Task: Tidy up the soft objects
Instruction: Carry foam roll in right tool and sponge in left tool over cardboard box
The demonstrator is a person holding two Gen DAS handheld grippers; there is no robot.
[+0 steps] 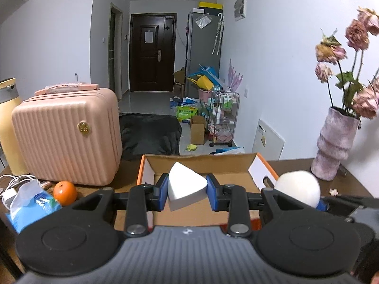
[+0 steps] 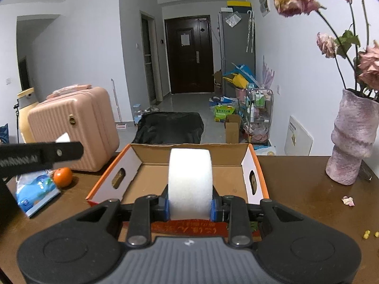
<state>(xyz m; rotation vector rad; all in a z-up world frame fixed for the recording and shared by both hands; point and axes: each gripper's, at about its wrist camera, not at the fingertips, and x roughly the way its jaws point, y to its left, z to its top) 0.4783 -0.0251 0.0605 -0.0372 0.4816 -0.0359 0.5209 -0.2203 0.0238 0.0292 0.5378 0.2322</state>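
My left gripper (image 1: 187,190) is shut on a white foam wedge (image 1: 184,189), held over the near part of an open cardboard box (image 1: 201,163) with orange edges. My right gripper (image 2: 190,207) is shut on a white foam cylinder (image 2: 190,182), held upright just above the box (image 2: 189,149) at its front edge. In the left wrist view the same cylinder (image 1: 298,188) shows round and blurred at the right, over the box's right wall. In the right wrist view the left gripper's black finger (image 2: 45,153) crosses the left side, with a corner of the wedge (image 2: 63,138) above it.
On the brown table (image 2: 296,189) stand a pink suitcase (image 1: 66,139), an orange (image 1: 65,193), a blue plastic packet (image 1: 30,207) and white cables (image 1: 14,184) on the left. A purple vase (image 2: 353,142) with dried roses stands right. Petal scraps (image 2: 348,200) lie near it.
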